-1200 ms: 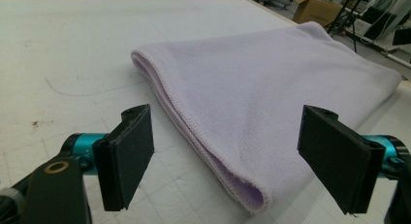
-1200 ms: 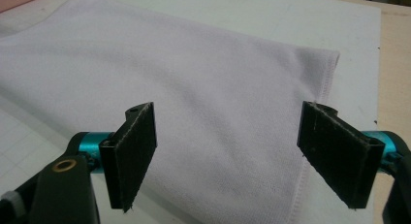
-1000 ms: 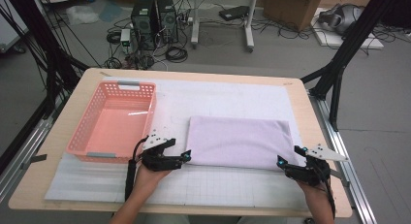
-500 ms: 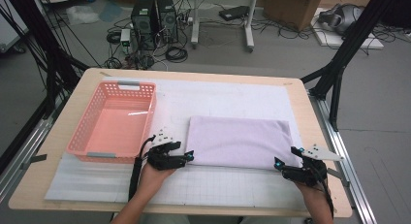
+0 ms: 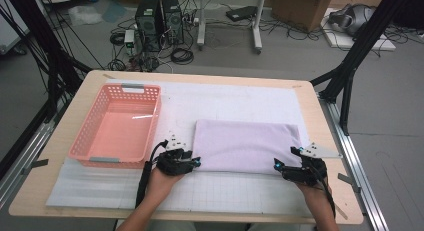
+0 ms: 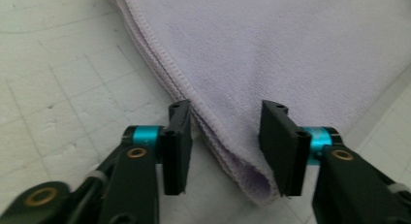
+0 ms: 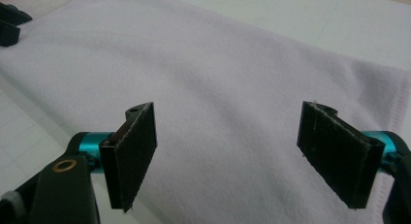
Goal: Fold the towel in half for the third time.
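A folded lilac towel (image 5: pixel 246 145) is lying flat on a white gridded mat (image 5: pixel 220 103) that is covering most of the wooden desk (image 5: pixel 327 141). The towel is serving as the landmark here.

The left gripper (image 5: pixel 196 162) is sitting at the towel's near left corner. In the left gripper view its jaws are standing released, straddling that corner (image 6: pixel 242 170), where the stitched, layered edges are meeting in a rounded fold; neither jaw is clearly pressing the cloth.

The right gripper (image 5: pixel 278 164) is sitting at the towel's near right corner. In the right gripper view its jaws are spread wide apart, released, with the towel's surface (image 7: pixel 218 88) stretching between and beyond them, and its hemmed edge is running along the right.

To the left of the towel, a pink plastic basket (image 5: pixel 150 126) is standing close by, with a narrow strip of mat between them. Beyond the towel's far edge, bare mat is lying open up to the desk's far side. In front of the towel's near edge, a band of mat is lying open between the two hands.
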Demonstrator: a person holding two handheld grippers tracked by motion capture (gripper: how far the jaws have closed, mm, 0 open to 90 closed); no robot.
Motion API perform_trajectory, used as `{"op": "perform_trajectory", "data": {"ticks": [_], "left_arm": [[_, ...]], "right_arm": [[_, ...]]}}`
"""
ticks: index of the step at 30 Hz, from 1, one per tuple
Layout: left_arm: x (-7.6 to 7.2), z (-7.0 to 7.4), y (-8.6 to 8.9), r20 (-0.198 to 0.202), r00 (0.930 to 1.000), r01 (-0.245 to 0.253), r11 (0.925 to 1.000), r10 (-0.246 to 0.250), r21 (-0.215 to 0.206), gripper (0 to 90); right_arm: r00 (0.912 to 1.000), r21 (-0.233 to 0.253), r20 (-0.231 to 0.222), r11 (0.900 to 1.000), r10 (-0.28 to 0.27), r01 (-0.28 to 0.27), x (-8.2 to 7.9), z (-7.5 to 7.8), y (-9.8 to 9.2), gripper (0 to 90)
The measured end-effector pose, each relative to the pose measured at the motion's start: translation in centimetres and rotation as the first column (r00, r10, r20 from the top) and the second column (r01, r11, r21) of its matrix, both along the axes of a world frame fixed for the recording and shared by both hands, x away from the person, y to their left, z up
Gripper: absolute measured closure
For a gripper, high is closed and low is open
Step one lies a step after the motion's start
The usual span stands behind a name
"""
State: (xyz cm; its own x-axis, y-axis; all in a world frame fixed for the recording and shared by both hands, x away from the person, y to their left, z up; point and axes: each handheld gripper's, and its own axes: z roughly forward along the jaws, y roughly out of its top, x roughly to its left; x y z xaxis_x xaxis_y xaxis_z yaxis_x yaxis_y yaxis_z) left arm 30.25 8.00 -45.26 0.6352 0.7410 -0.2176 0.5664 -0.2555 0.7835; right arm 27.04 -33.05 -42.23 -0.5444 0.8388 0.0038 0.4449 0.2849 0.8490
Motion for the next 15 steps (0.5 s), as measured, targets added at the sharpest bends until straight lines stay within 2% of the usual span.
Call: {"op": "perform_trajectory", "data": {"ticks": [2, 3, 4, 5, 11, 15], "left_arm": [[0.0, 0.0, 0.0, 0.000, 1.0000, 0.001, 1.0000, -0.001, 0.001, 63.7], [0.0, -0.1, 0.0, -0.013, 0.9997, 0.021, 0.9996, -0.022, -0.016, 68.2], [-0.1, -0.1, -0.1, -0.018, 0.9995, 0.024, 0.9994, -0.025, -0.025, 77.2], [-0.2, -0.1, -0.2, -0.007, 0.9997, 0.024, 0.9996, -0.024, -0.018, 79.0], [-0.3, 0.0, 0.0, -0.015, 0.9998, 0.014, 0.9994, -0.015, -0.031, 82.6], [-0.4, 0.1, 0.6, -0.038, 0.9992, 0.011, 0.9983, -0.013, -0.057, 82.9]], "right_arm": [[1.0000, 0.004, 0.000, 1.000, 0.004, -0.004, 0.3, 0.1, 0.5, 21.0], [0.9999, 0.001, 0.004, 1.000, 0.012, -0.012, 0.5, 0.2, 0.7, 21.0], [0.9998, 0.004, 0.006, 1.000, 0.018, -0.018, 0.8, 0.4, 1.1, 21.0], [0.9997, 0.004, 0.006, 1.000, 0.025, -0.025, 1.1, 0.5, 1.5, 21.0], [0.9967, 0.010, 0.001, 0.997, 0.081, -0.081, 3.5, 1.2, 4.4, 21.0], [0.9876, -0.006, -0.035, 0.988, 0.153, -0.153, 5.9, 1.4, 7.3, 21.0]]}}
